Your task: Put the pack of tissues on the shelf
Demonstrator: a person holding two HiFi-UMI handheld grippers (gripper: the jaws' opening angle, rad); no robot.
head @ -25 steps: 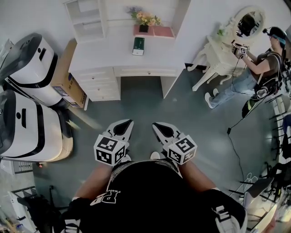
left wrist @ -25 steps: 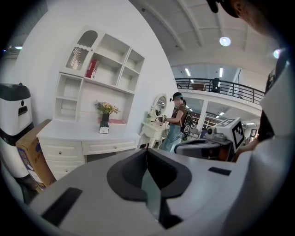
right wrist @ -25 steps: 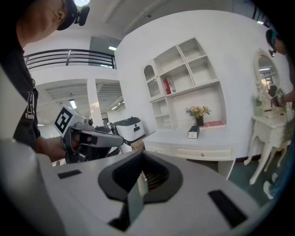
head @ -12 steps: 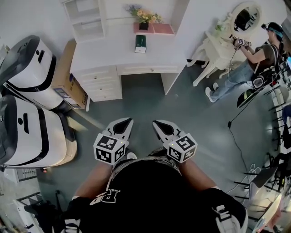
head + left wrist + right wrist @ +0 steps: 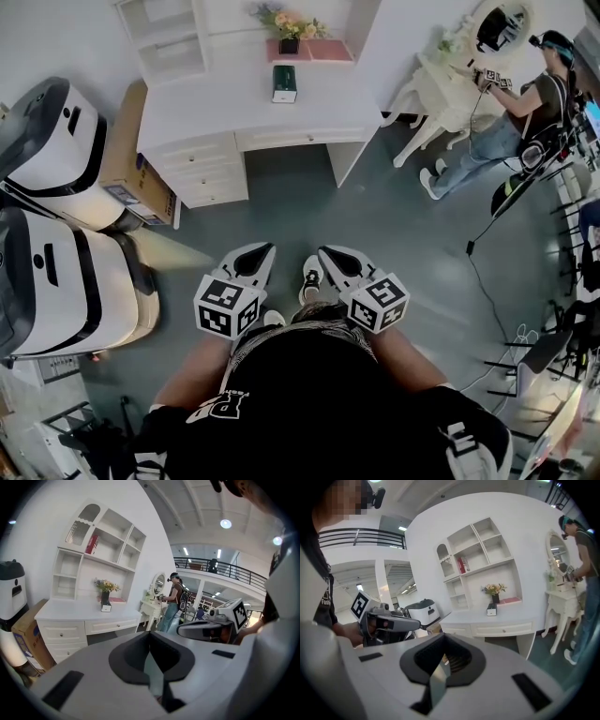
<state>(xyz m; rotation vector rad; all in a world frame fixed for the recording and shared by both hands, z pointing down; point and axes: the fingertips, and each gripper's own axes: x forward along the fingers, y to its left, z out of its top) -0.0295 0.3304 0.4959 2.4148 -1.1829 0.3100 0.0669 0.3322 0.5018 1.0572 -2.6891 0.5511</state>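
Note:
The pack of tissues (image 5: 284, 83), a dark green box, stands on the white desk (image 5: 225, 108) in front of a vase of flowers (image 5: 289, 28). It also shows in the left gripper view as the pack of tissues (image 5: 106, 607) and in the right gripper view as the pack of tissues (image 5: 491, 611). The white shelf unit (image 5: 169, 37) rises from the desk's back left; its open compartments (image 5: 101, 550) hold a red book. My left gripper (image 5: 251, 265) and right gripper (image 5: 333, 265) hang side by side over the floor, well short of the desk. Both are shut and hold nothing.
Two large white machines (image 5: 56, 272) and a cardboard box (image 5: 131, 173) stand left of the desk. At the right a person (image 5: 525, 103) works at a white dressing table (image 5: 441, 89). Cables (image 5: 487, 309) trail over the grey floor. My shoe (image 5: 312, 277) shows between the grippers.
A shoe has stepped into view between the grippers, and the desk has shifted slightly up and left in the picture. Both grippers stay shut, side by side.

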